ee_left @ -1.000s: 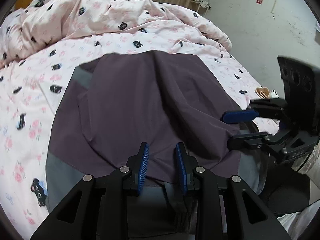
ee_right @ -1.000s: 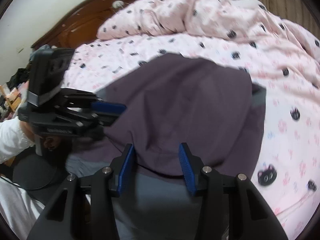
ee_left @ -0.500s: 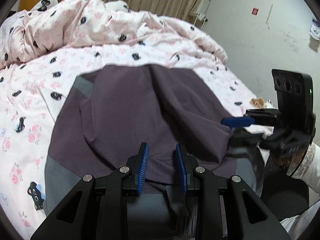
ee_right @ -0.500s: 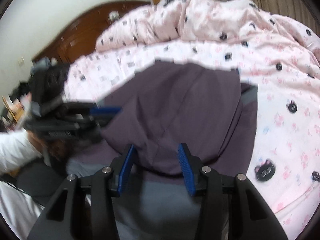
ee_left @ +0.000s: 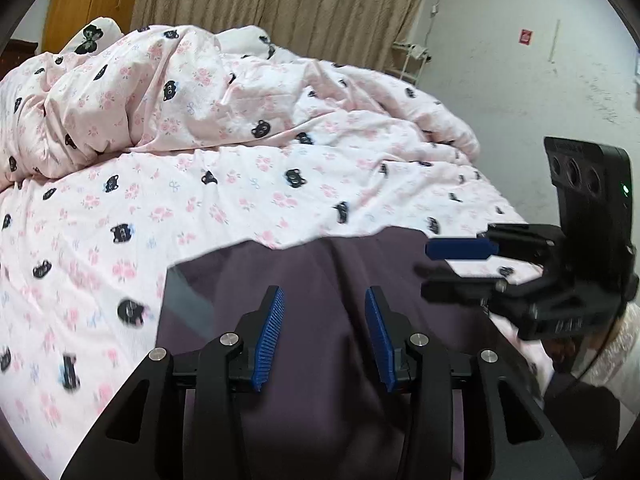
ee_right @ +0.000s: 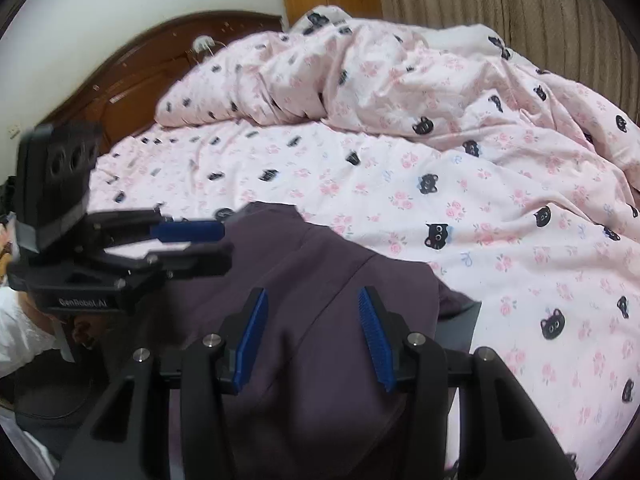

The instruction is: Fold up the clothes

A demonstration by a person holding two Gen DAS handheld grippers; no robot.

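A dark purple garment [ee_left: 320, 320] with grey panels lies on the near edge of the bed; it also shows in the right wrist view [ee_right: 312, 320]. My left gripper [ee_left: 324, 312] is open and empty, held over the garment's near part. My right gripper [ee_right: 312, 316] is open and empty over the same garment. Each gripper shows in the other's view: the right gripper [ee_left: 460, 268] at the garment's right edge, the left gripper [ee_right: 200, 246] at its left edge. The garment's near end is hidden under the grippers.
The pink cat-print bedsheet [ee_left: 240, 200] covers the bed. A bunched duvet [ee_left: 160, 100] lies at the far side. A dark wooden headboard [ee_right: 140, 80] stands at the left. Curtains [ee_left: 280, 8] and a white wall [ee_left: 520, 60] are behind.
Both grippers have pulled back toward the near edge and tilted up. The garment now fills less of each view and more bedsheet shows. Both grippers' fingers have spread wider.
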